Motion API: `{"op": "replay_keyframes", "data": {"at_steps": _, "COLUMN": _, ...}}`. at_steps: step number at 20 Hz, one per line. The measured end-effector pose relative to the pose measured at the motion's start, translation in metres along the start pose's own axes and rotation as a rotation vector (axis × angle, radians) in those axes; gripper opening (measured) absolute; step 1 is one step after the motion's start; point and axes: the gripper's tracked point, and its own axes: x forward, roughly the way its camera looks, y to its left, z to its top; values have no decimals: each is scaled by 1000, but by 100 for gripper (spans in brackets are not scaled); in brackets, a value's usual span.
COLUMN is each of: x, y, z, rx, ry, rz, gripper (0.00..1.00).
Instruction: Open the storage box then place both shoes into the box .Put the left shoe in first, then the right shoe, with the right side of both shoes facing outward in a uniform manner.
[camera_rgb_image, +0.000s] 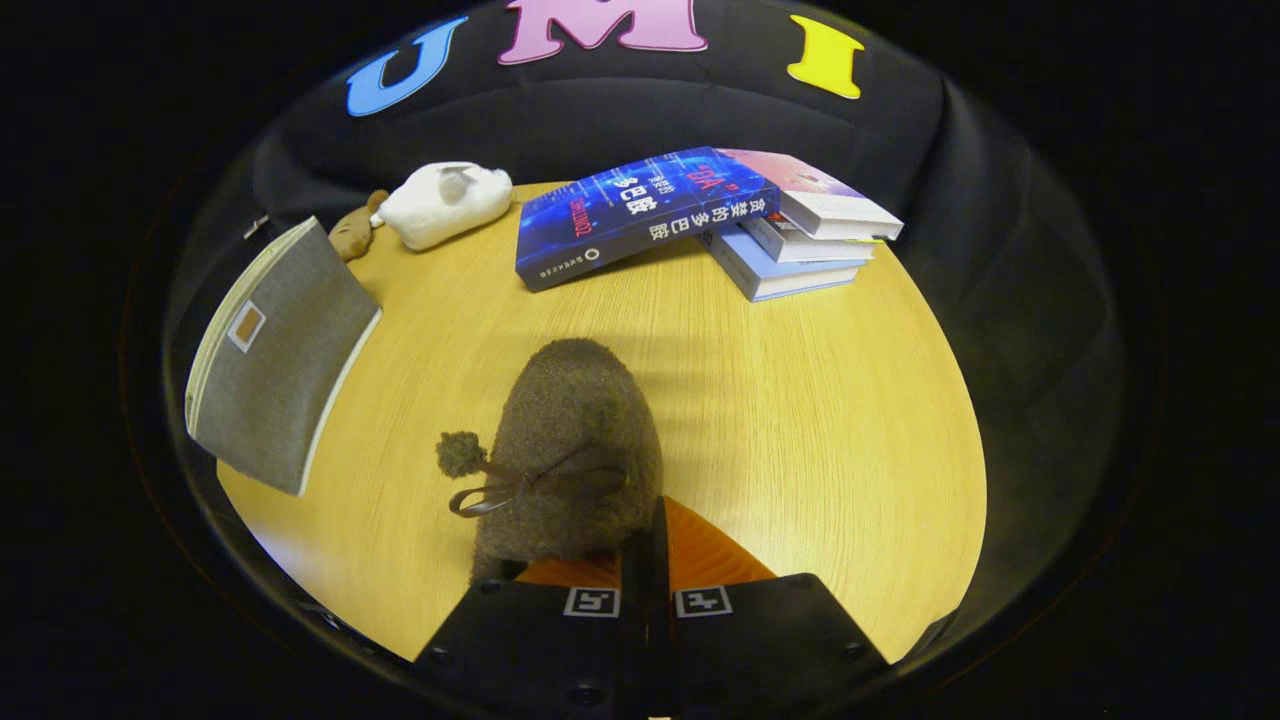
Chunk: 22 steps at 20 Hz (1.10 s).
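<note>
One brown fuzzy shoe was counted on the wooden table, bearing one pompom and one bow; one grey storage box stood beside it; four books were counted, one blue book leaning on a stack of three; one white plush item and one small brown item lay at the far edge; one gripper was present, with two fingers, drawn close together at the shoe's heel.

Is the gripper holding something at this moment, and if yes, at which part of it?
The gripper holds the brown fuzzy shoe. Its fingers are closed on the shoe's rear edge, at the heel opening, while the toe points away over the wooden table.
</note>
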Motion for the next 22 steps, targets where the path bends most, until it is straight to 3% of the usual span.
{"op": "replay_keyframes", "data": {"at_steps": 8, "x": -70, "y": 59, "z": 67, "rx": 98, "ry": -87, "rz": 77, "gripper": 6}}
{"op": "replay_keyframes", "data": {"at_steps": 14, "x": -111, "y": 157, "z": 132, "rx": 119, "ry": -132, "rz": 197, "gripper": 5}}
{"op": "replay_keyframes", "data": {"at_steps": 22, "x": -113, "y": 298, "z": 173, "rx": 110, "ry": -129, "rz": 294, "gripper": 5}}
